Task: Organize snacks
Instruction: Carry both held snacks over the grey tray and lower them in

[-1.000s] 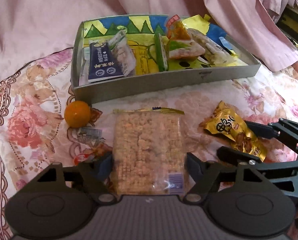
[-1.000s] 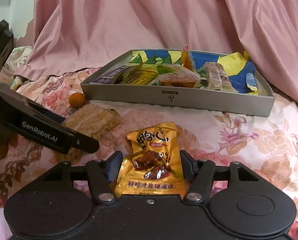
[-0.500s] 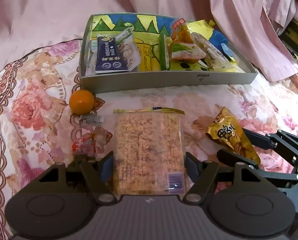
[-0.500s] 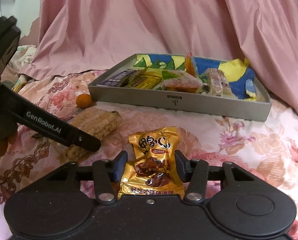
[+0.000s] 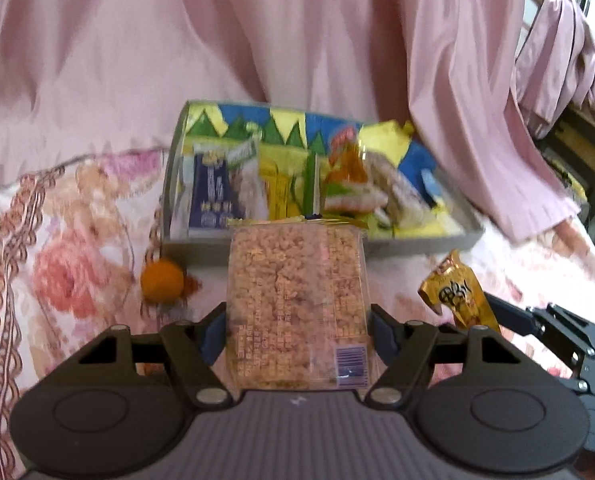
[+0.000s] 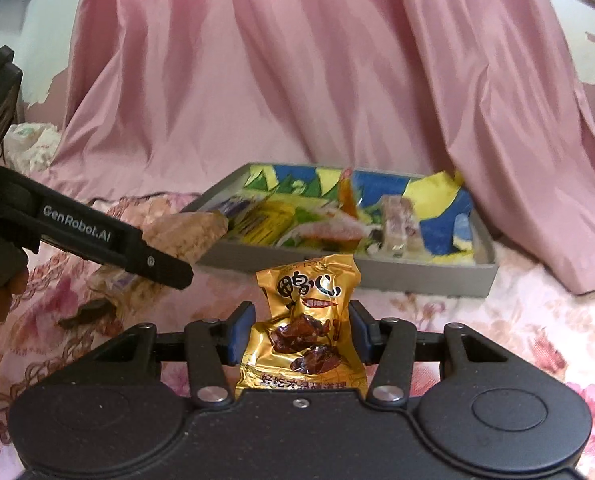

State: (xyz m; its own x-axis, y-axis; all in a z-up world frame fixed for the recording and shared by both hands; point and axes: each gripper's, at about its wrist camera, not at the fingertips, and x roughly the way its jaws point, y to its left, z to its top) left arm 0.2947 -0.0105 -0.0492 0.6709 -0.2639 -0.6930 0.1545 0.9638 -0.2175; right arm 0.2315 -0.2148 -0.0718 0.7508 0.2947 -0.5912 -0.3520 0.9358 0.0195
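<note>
My left gripper (image 5: pixel 297 330) is shut on a clear pack of puffed-rice cake (image 5: pixel 297 304), lifted off the flowered cloth. My right gripper (image 6: pixel 302 330) is shut on a gold snack packet (image 6: pixel 307 320), also raised; in the left wrist view that gold packet (image 5: pixel 457 296) shows at the right between the right gripper's black fingers. Behind both lies the grey tray (image 5: pixel 397 246) with a blue, yellow and green lining, holding several wrapped snacks. In the right wrist view the tray (image 6: pixel 417 276) sits straight ahead, and the left gripper's finger (image 6: pixel 97 240) crosses from the left with the rice cake (image 6: pixel 185 236).
An orange (image 5: pixel 162 281) rests on the flowered cloth (image 5: pixel 57 280) just left of the tray's front corner. Pink curtain fabric (image 6: pixel 317 80) hangs behind the tray and drapes at its right end. A small wrapper (image 6: pixel 93 312) lies on the cloth at left.
Both grippers rose with their packs: the rice cake and gold packet left the cloth. The right jaws closed tighter on the gold packet. Both views tilted up toward the curtain.
</note>
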